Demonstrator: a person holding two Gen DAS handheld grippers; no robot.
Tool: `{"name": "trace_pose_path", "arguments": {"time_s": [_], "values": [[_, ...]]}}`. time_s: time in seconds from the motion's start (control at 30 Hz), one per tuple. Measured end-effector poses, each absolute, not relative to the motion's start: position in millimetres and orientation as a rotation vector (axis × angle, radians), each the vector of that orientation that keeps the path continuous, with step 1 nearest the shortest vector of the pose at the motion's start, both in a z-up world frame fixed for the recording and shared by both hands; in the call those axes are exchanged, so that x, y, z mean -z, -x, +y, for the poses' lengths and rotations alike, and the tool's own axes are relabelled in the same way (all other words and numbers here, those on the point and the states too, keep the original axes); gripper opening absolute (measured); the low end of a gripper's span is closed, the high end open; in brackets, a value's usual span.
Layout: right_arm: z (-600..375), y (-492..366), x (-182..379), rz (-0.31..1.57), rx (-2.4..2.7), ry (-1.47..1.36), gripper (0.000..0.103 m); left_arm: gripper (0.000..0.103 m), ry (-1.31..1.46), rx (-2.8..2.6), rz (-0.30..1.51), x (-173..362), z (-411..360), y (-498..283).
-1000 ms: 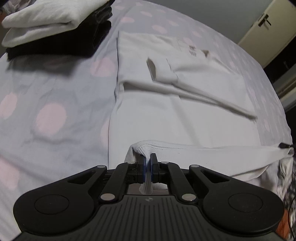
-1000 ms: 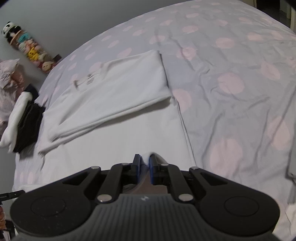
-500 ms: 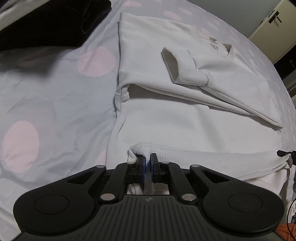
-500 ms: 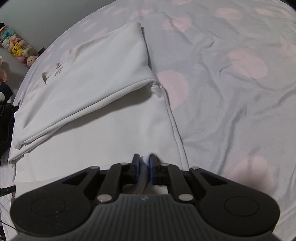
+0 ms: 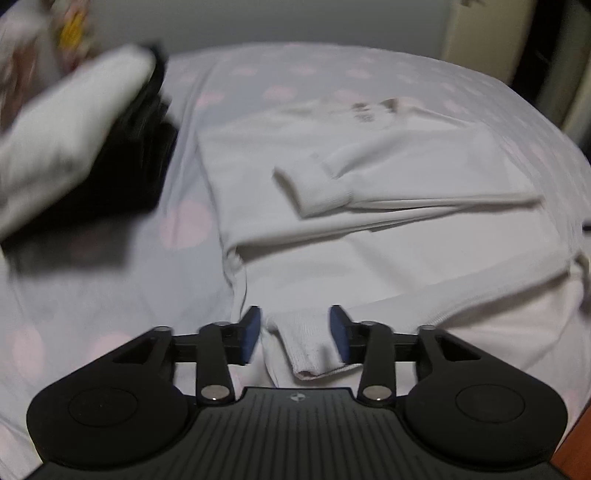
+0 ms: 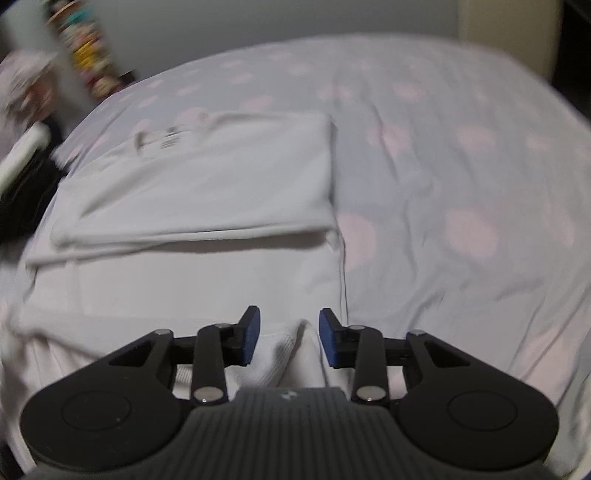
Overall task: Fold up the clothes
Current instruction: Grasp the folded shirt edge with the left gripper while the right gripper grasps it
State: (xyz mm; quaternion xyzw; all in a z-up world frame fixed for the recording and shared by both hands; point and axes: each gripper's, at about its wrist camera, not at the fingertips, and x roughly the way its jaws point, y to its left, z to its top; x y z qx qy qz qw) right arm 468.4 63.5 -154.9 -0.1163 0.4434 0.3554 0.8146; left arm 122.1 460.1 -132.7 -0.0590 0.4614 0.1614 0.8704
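Note:
A white long-sleeved sweatshirt (image 5: 388, 258) lies flat on the bed, sleeves folded across its chest; one ribbed cuff (image 5: 317, 188) lies on top. It also shows in the right wrist view (image 6: 207, 206). My left gripper (image 5: 295, 334) is open, its blue pads either side of the ribbed hem corner (image 5: 314, 347), not gripping it. My right gripper (image 6: 290, 334) is open over the other hem corner (image 6: 291, 354), which lies loose between the jaws.
The bed sheet (image 6: 461, 184) is lilac with pink dots. A stack of folded white and black clothes (image 5: 85, 155) sits at the far left. Small toys (image 6: 92, 59) stand by the wall. A cupboard door (image 5: 480, 33) is at the back right.
Both grippers were shut on the hem corners and have opened, letting the hem drop onto the bed. Both cameras have tilted up and pulled back; the views are blurred.

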Motion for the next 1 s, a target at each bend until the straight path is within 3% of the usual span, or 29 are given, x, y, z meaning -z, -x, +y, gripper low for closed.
{"name": "trace_pose_path", "arguments": {"time_s": [0.27,0.47,0.57,0.67,0.7,0.77,0.8,0.83,0.87,1.0], "values": [[102.3,-398.9,149.2,0.718,-0.964,0.702,0.069,0.063,-0.234,-0.216,1.028,151.0,395.8,-133.3],[124.6,-368.5,188.5,0.649,-1.016,1.023,0.07,0.064,-0.387,-0.154,1.076,193.6,382.1,-135.0],[128.7,-374.9,200.8,0.666,-0.993,1.056,0.07,0.064,-0.441,-0.149,1.095,209.7,385.3,-135.0],[129.5,-384.2,209.8,0.696,-0.965,1.068,0.065,0.062,-0.475,-0.178,1.091,220.4,392.0,-137.6],[129.1,-386.7,212.4,0.699,-0.946,1.079,0.056,0.058,-0.486,-0.193,1.087,222.6,394.5,-138.7],[127.4,-390.6,215.3,0.704,-0.92,1.089,0.039,0.034,-0.478,-0.218,1.074,221.7,399.6,-140.4],[126.1,-392.1,215.5,0.706,-0.91,1.087,0.025,0.028,-0.473,-0.23,1.068,220.9,402.2,-141.2],[124.4,-393.0,214.1,0.705,-0.902,1.077,0.018,0.015,-0.459,-0.242,1.061,218.4,404.4,-141.8],[122.6,-393.9,211.3,0.701,-0.894,1.064,0.011,0.009,-0.442,-0.254,1.047,213.0,405.7,-140.9],[109.0,-385.8,183.4,0.637,-0.871,0.973,0.007,0.006,-0.387,-0.297,0.971,181.3,405.2,-131.4]]}}
